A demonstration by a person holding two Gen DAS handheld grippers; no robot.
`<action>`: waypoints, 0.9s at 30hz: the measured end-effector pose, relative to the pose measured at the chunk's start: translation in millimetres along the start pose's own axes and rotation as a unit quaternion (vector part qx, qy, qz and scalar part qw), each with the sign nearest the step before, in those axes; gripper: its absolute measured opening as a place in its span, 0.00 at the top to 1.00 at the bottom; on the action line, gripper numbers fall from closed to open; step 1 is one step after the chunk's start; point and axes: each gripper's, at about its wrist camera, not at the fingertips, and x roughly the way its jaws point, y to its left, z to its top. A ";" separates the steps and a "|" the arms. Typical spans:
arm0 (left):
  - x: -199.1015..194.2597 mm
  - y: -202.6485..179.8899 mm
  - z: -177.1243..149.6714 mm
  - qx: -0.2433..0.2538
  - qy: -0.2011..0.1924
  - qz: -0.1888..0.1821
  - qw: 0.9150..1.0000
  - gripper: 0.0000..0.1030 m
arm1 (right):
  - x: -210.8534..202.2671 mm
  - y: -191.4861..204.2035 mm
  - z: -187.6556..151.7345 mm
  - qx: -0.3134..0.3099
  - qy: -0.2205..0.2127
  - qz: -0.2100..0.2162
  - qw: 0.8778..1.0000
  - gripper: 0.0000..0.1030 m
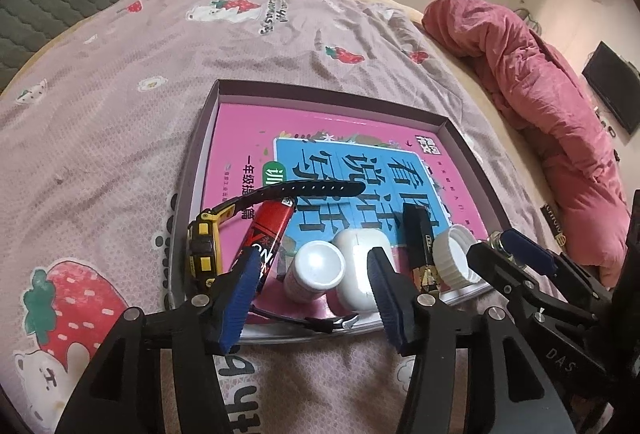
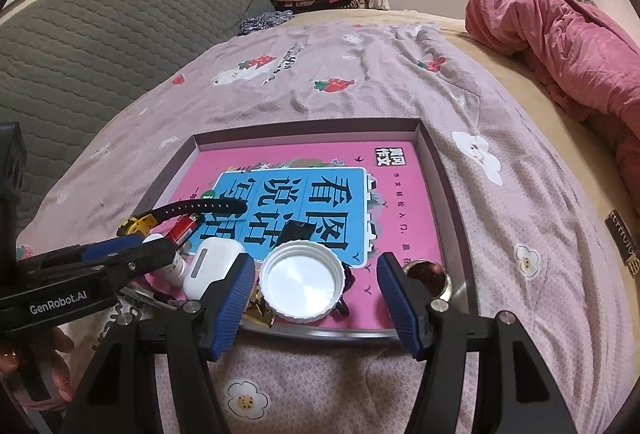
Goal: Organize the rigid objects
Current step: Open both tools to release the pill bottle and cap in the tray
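1. Your left tool (image 1: pixel 312 290) is released, jaws apart with nothing pressed between the pads. It hangs low over the near edge of the tray (image 1: pixel 200 154), right above the small white bottle (image 1: pixel 316 270) and the white earbud case (image 1: pixel 360 274). Dip further and a finger knocks one of them over.
2. Your right tool (image 2: pixel 316 294) is also released and empty, spread wide around the white cap (image 2: pixel 302 284) without touching it. Close from here and the left pad likely catches the earbud case or the gold wrapper (image 2: pixel 256 314) along with the cap.
3. The two tools sit close together. Swing either sideways and they clash over the tray's near edge.
4. The task's things are bunched in the tray's near end, on the pink book (image 1: pixel 320 138): watch (image 1: pixel 204 242), red battery (image 1: pixel 268 234), bottle, case, black bar (image 1: pixel 418 238), cap. The watch strap arches over the battery, so lifting the battery probably drags the watch.
5. The round bottle and battery may roll on the slick book cover if nudged.
6. The tray rests on a soft bed (image 2: pixel 360 74), so pressing down on its rim could tip it and slide everything.
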 end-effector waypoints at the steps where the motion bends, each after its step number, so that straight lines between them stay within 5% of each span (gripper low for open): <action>1: -1.6 -0.5 0.1 0.001 0.000 0.000 1.000 0.44 | -1.4 -0.2 0.5 -0.001 -0.001 -0.001 1.000 0.39; 18: -38.2 -9.2 -22.2 0.017 -0.015 0.024 0.999 0.27 | -39.7 2.6 -15.1 -0.005 -0.019 -0.002 1.000 0.39; 27: -51.5 -17.1 -39.8 0.038 -0.016 0.034 0.999 0.26 | -59.1 8.1 -27.7 -0.017 -0.023 -0.018 0.999 0.39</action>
